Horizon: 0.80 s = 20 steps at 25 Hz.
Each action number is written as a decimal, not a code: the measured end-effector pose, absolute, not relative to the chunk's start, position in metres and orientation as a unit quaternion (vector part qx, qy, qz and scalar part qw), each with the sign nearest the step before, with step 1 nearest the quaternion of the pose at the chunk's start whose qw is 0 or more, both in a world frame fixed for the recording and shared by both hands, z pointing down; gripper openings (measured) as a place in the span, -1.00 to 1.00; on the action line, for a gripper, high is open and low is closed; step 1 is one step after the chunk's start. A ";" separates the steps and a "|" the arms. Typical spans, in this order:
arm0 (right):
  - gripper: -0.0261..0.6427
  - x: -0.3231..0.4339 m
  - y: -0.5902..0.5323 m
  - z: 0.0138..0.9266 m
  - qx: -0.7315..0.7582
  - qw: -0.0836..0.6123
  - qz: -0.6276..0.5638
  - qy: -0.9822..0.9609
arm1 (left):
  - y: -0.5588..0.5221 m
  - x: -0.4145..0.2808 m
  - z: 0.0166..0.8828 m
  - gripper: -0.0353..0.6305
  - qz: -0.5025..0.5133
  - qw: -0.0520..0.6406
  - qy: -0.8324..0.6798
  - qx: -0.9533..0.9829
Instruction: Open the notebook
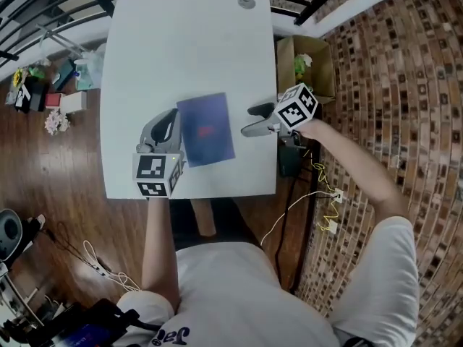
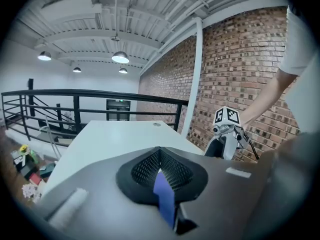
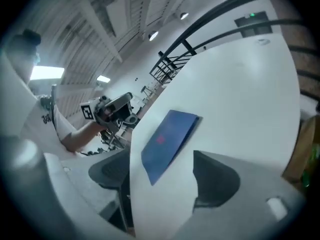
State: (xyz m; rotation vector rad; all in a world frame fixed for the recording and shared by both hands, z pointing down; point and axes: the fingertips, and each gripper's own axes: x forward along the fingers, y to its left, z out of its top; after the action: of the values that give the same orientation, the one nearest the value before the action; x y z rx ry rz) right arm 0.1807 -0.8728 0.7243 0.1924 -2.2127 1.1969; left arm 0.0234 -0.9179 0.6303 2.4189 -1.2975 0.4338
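Observation:
A blue notebook (image 1: 206, 129) with a small red mark lies closed and flat on the white table (image 1: 181, 42), near its front edge. My left gripper (image 1: 176, 134) sits at the notebook's left edge. In the left gripper view its jaws (image 2: 162, 184) are pressed together on a blue strip of the notebook (image 2: 165, 198). My right gripper (image 1: 251, 120) hovers just right of the notebook, jaws spread wide and empty. From the right gripper view the notebook (image 3: 167, 140) lies ahead of the open gripper (image 3: 162, 179), apart from both fingers.
A cardboard box (image 1: 309, 63) with green items stands on the floor by the table's right side. Cables (image 1: 318, 194) trail below the right arm. Small clutter (image 1: 43, 96) sits on the floor at the left. A round grommet (image 1: 247, 3) marks the table's far end.

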 end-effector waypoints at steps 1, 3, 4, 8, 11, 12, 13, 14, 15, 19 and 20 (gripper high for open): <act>0.23 0.174 -0.872 0.726 0.075 0.293 0.467 -0.831 | -0.919 0.022 0.630 -0.84 0.151 0.179 -0.460 0.856; 0.23 0.165 -0.871 0.733 0.079 0.286 0.486 -0.822 | -0.920 0.018 0.630 -0.84 0.150 0.180 -0.462 0.855; 0.23 0.161 -0.870 0.737 0.083 0.285 0.495 -0.817 | -0.920 0.016 0.631 -0.84 0.151 0.182 -0.463 0.854; 0.23 0.146 -0.865 0.742 0.091 0.268 0.538 -0.794 | -0.919 0.011 0.630 -0.84 0.145 0.181 -0.467 0.854; 0.23 0.138 -0.863 0.745 0.088 0.268 0.545 -0.790 | -0.918 0.007 0.631 -0.84 0.147 0.178 -0.471 0.851; 0.23 0.136 -0.862 0.746 0.088 0.268 0.547 -0.788 | -0.917 0.005 0.632 -0.84 0.146 0.179 -0.471 0.851; 0.23 0.134 -0.862 0.748 0.088 0.268 0.549 -0.787 | -0.917 0.004 0.634 -0.84 0.145 0.180 -0.471 0.851; 0.23 0.133 -0.862 0.749 0.090 0.267 0.553 -0.784 | -0.917 0.003 0.634 -0.84 0.144 0.179 -0.471 0.852; 0.23 0.131 -0.862 0.751 0.092 0.264 0.559 -0.781 | -0.917 0.003 0.635 -0.84 0.143 0.179 -0.471 0.852; 0.23 0.125 -0.859 0.755 0.095 0.260 0.574 -0.771 | -0.916 -0.002 0.634 -0.84 0.140 0.184 -0.473 0.850; 0.21 0.124 -0.859 0.756 0.097 0.259 0.575 -0.770 | -0.916 -0.005 0.633 -0.84 0.139 0.184 -0.474 0.850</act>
State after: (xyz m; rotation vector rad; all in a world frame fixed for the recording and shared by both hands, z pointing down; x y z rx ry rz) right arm 0.1240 -0.8593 0.7558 0.2626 -2.0878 1.5577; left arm -0.0045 -0.9155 0.6333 2.3973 -1.3363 0.3917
